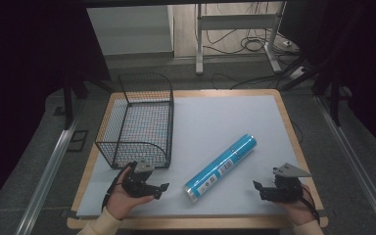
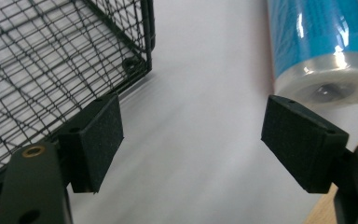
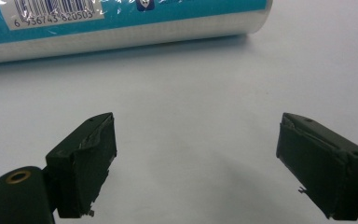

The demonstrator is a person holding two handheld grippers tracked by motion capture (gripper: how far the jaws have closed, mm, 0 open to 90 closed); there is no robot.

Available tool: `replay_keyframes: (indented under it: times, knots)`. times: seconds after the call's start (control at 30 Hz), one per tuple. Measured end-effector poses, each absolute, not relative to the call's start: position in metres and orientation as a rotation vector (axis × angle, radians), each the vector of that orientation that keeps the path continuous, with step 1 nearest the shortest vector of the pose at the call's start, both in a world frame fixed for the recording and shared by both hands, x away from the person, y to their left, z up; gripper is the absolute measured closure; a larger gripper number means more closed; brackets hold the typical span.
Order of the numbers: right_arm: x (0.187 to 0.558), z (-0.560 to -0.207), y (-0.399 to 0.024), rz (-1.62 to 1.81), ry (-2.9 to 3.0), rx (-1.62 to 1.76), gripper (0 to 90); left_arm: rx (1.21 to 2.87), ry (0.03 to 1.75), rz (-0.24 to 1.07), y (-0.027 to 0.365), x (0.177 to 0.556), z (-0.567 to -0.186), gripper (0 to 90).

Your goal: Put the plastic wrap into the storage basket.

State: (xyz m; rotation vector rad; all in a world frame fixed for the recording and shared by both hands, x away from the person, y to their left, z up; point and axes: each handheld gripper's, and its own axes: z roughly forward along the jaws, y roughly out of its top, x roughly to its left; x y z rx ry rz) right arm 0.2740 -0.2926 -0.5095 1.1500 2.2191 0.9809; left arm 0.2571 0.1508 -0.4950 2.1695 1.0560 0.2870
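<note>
In the right gripper view the blue roll (image 3: 121,21) is being cut off by the top and left edges, so that only part of its barcode label (image 3: 56,11) is being shown and the smaller print is being left unreadable. In the left gripper view the roll (image 2: 321,46) is being cropped at the top and the wire basket (image 2: 51,60) at the left and top edges. In the high view the forearms are being cut off by the bottom edge, and the room's dark corners are being left indistinct.
</note>
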Motion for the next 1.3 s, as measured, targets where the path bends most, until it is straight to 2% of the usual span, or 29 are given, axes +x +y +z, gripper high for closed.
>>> replay_keyframes:
  times: [1.3]
  knots:
    - [0.271,-0.509,-0.296,0.978,2.199,1.163,13.5,2.215,0.984,0.272,0.103,0.269,-0.464,21.0]
